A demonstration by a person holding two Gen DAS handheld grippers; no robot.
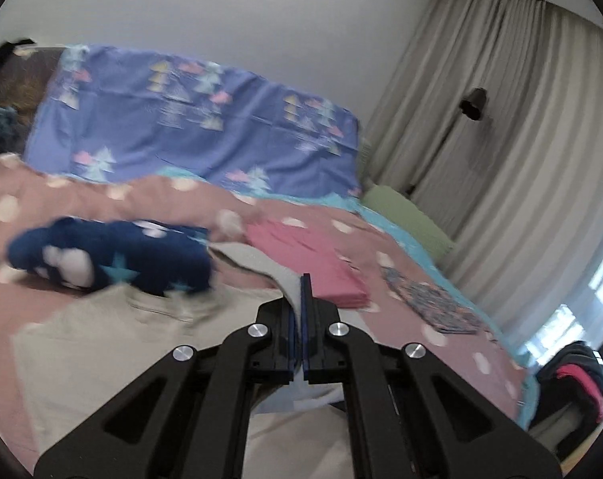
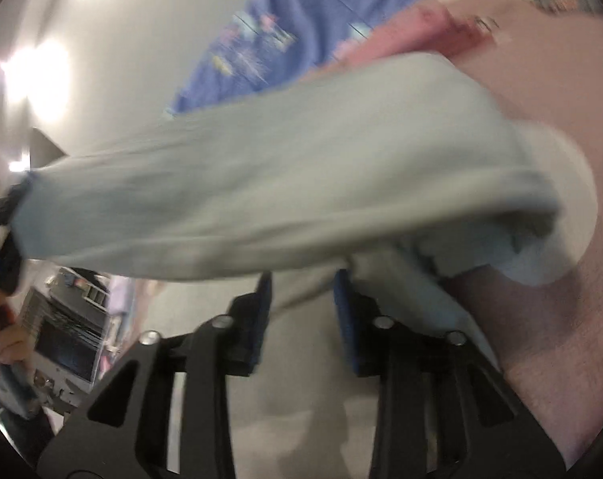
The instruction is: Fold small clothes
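A pale grey garment (image 1: 102, 343) lies spread on the pink dotted bedspread (image 1: 453, 279). My left gripper (image 1: 304, 299) is shut on one edge of it and holds that edge lifted. In the right wrist view the same garment (image 2: 261, 183) stretches as a blurred band from the left gripper (image 2: 0, 239) at the left edge across to a fold on the right. My right gripper (image 2: 303, 299) sits just below that band with its blue pads apart. Grey cloth shows in the gap and lies over the right finger (image 2: 345, 299). No pinch is visible.
A dark navy garment with stars (image 1: 114, 259) lies bunched beyond the grey one. A folded pink stack (image 1: 313, 259) and a folded patterned cloth (image 1: 433, 303) sit to the right. A blue patterned sheet (image 1: 189, 119), a green pillow (image 1: 409, 215) and curtains (image 1: 501, 139) are behind. A hand (image 2: 6, 343) shows at left.
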